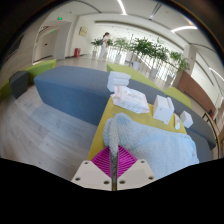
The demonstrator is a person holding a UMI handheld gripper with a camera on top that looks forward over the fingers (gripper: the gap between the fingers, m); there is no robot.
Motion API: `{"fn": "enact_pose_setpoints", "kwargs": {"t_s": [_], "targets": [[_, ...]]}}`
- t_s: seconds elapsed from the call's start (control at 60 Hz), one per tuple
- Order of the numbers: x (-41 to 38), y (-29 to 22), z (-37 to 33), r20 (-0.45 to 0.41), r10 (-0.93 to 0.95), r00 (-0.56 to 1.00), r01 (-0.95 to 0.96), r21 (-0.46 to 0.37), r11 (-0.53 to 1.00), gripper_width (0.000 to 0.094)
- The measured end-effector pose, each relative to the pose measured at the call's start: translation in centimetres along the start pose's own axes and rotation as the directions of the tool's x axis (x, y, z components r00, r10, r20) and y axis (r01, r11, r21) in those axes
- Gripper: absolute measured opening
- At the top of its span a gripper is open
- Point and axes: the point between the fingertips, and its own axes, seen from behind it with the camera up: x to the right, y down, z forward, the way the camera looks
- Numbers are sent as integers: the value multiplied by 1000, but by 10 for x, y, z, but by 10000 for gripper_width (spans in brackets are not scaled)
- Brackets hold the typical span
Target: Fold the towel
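Towel [150, 140] corner pinched between the closed gripper [113, 166] fingers.

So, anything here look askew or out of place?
Nothing is spilled or damaged. The gripper is shut on a light blue towel that lies rumpled on the yellow table. Beyond it, several folded cloths sit at uneven angles rather than in one neat stack.

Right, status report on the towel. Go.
Gripper shut on pale blue towel, lifted over yellow table. More folded towels beyond. Nothing in the way.
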Motion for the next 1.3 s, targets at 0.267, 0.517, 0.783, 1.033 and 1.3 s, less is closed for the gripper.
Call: {"fn": "enact_pose_setpoints", "kwargs": {"t_s": [0.267, 0.517, 0.783, 1.033, 1.3], "targets": [[38, -40, -37, 45, 110, 993, -115, 106, 988, 9], [230, -25, -71, -154, 292, 944, -273, 131, 953, 18], [292, 75, -30, -201, 339, 919, -356, -54, 933, 37], [300, 64, -89, -186, 331, 925, -346, -57, 936, 824], [255, 60, -203, -88, 308, 947, -311, -18, 950, 823]]}}
